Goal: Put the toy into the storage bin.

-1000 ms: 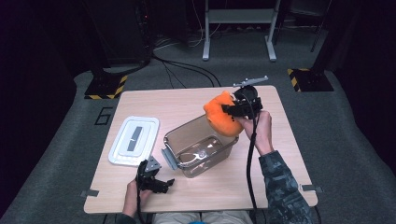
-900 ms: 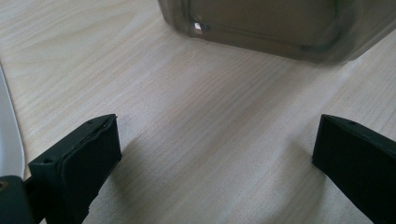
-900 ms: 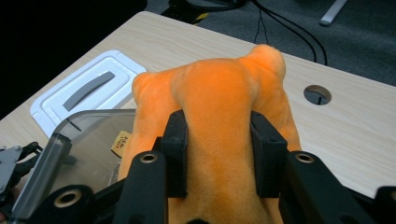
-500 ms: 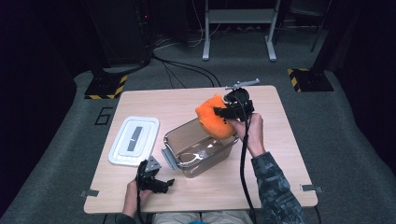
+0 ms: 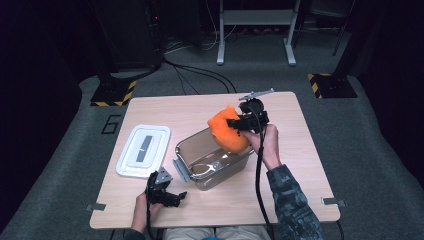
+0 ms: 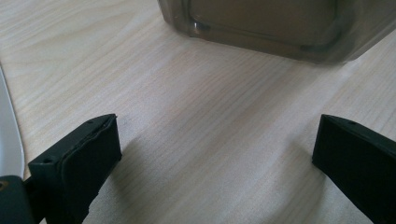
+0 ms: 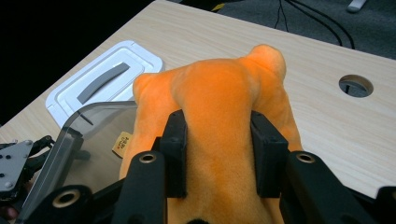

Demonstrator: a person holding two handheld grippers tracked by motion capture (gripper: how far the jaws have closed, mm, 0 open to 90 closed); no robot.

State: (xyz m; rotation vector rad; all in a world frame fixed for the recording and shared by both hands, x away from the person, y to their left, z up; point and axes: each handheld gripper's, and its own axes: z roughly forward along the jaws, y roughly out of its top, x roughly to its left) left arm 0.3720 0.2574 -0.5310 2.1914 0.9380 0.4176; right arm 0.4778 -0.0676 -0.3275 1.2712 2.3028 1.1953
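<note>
An orange plush toy hangs over the far right rim of a clear plastic box in the middle of the table. My right gripper is shut on the plush; in the right gripper view the black pads pinch the orange plush toy on both sides, above the clear box. My left gripper rests low on the table near the front edge, left of the box, jaws wide open with bare wood between them. In the left gripper view the clear box stands ahead of the open left gripper.
A white lid with a grey strip lies flat left of the box. The wooden table has a round cable hole at its far side. Cables run across the grey floor behind the table.
My right gripper has carried the plush toy to the left and down, closer over the clear box. The left gripper has stayed where it was.
</note>
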